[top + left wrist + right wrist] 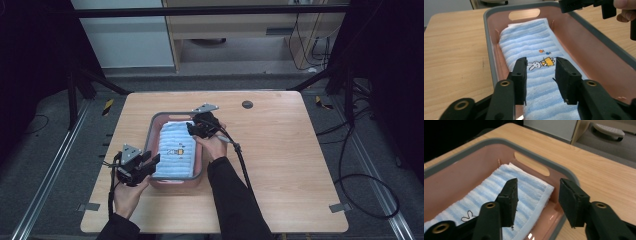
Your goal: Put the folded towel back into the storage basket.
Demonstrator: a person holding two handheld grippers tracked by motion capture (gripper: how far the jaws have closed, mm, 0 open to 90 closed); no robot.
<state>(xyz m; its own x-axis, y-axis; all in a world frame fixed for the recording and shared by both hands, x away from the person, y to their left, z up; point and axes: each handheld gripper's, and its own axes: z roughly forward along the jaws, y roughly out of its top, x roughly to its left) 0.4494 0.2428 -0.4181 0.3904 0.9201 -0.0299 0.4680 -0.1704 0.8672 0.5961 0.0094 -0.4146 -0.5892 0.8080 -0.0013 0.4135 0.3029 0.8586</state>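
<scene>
While the left hand-held gripper [150, 161] hovers with jaws apart over the near end of the folded blue striped towel [176, 150] lying in the pink basin [150, 135] on the desk [280, 150], the right hand-held gripper [192, 127] hangs released above its far corner

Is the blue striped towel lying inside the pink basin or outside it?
Inside: the blue striped towel lies flat on the floor of the pink grey-rimmed plastic basin, within its walls.
</scene>
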